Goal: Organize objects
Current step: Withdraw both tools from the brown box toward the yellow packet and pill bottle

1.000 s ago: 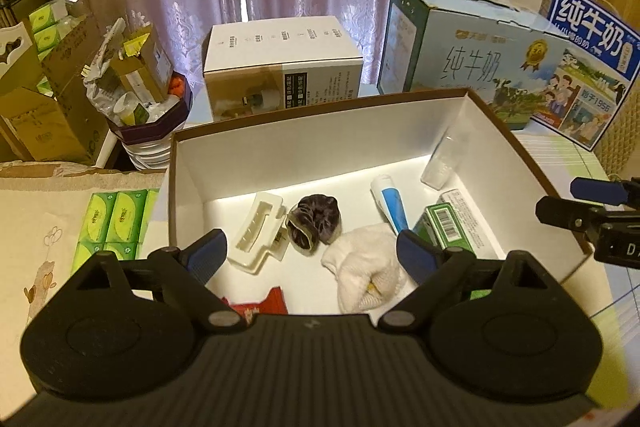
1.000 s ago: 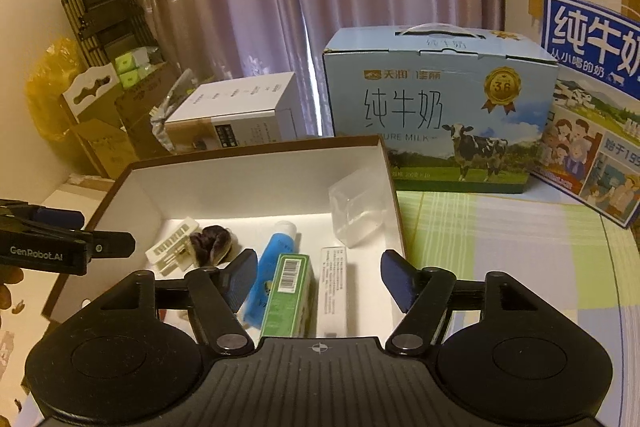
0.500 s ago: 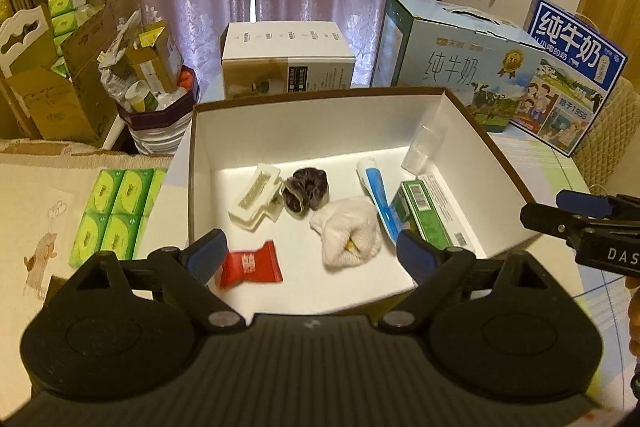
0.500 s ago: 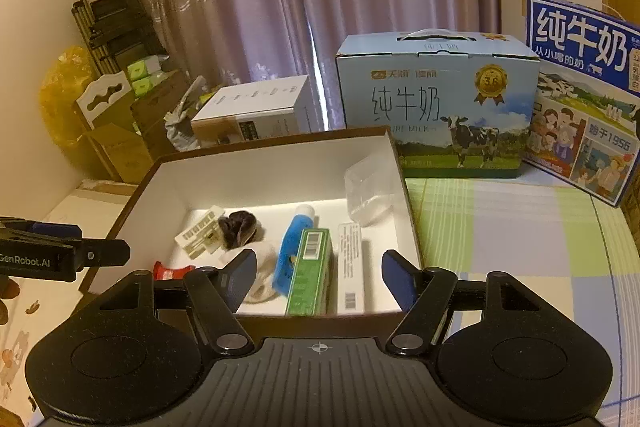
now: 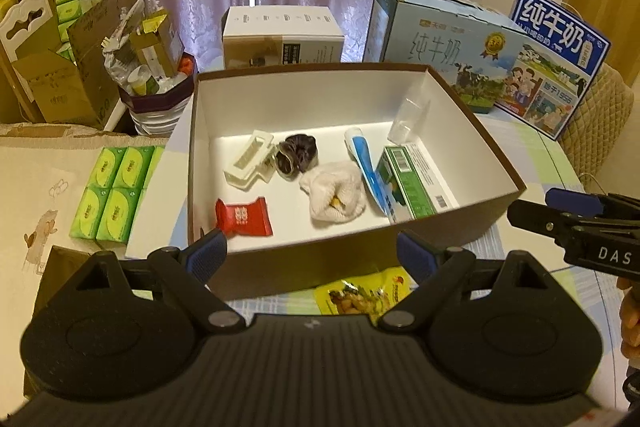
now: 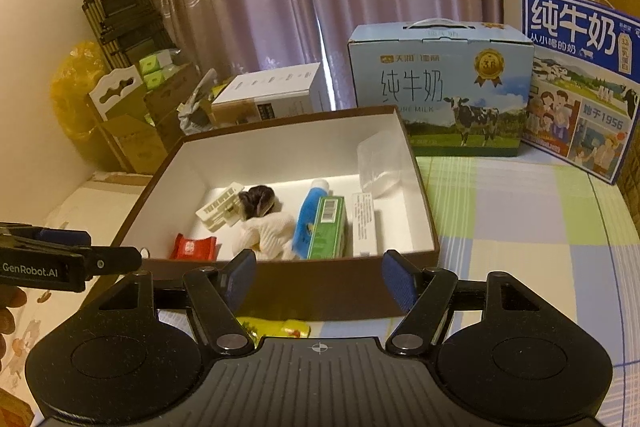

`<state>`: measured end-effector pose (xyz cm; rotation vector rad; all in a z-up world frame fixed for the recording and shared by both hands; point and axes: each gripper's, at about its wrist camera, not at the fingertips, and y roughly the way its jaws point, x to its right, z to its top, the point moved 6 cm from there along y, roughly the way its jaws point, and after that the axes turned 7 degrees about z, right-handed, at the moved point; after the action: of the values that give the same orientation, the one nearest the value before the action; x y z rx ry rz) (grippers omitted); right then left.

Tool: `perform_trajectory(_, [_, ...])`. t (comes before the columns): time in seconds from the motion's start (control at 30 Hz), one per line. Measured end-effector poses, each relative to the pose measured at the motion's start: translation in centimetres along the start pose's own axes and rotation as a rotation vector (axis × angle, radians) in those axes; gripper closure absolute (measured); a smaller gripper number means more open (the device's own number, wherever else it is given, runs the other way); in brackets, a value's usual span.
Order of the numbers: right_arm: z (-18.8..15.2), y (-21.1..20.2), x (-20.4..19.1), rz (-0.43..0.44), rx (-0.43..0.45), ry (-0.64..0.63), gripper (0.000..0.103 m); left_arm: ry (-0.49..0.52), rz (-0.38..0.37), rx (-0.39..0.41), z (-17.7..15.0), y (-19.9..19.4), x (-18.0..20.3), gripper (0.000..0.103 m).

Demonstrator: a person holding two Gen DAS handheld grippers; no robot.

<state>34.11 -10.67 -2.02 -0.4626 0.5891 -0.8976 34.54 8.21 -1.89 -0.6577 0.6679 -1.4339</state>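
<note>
A brown box with a white inside (image 5: 460, 107) (image 6: 416, 167) stands on the table. In it lie a white hair clip (image 5: 248, 161), a dark scrunchie (image 5: 298, 155), a red sachet (image 5: 242, 217), a cream knit bundle (image 5: 334, 193), a blue tube (image 5: 364, 157), a green carton (image 5: 408, 181) and a clear plastic piece (image 5: 404, 125). A yellow snack packet (image 5: 362, 295) (image 6: 276, 329) lies on the table in front of the box. My left gripper (image 5: 312, 253) hangs open over the box's near wall, nothing between its fingers. My right gripper (image 6: 314, 277) is also open and holds nothing.
Two blue milk cartons (image 5: 444, 43) (image 6: 580, 79) and a white box (image 5: 282, 35) stand behind the brown box. Green tissue packs (image 5: 112, 195) lie left of it. Cardboard boxes (image 5: 52, 67) and a filled bin (image 5: 156, 95) crowd the far left. A checked cloth (image 6: 520, 227) covers the table on the right.
Both grippers have drawn back from the box, so all of its inside shows. The yellow snack packet in front of the box has come into view.
</note>
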Motion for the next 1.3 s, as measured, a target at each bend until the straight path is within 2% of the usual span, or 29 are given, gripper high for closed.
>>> perform_trajectory(0.47, [-3.7,-0.1,-0.1,-0.001,-0.071,0.020,0.036,0.019,-0.019,-0.090,-4.8,0.6,1.7,0.013])
perform_trajectory(0.93, [-6.4,0.9,0.1,0.000,-0.141,0.031,0.036,0.028,-0.018,-0.140,-7.3,2.1,1.9,0.013])
perform_trajectory(1.3, [-9.5,2.3,1.5,-0.047,-0.213,0.031,0.036,0.030,-0.018,-0.217,-10.3,5.1,2.4,0.014])
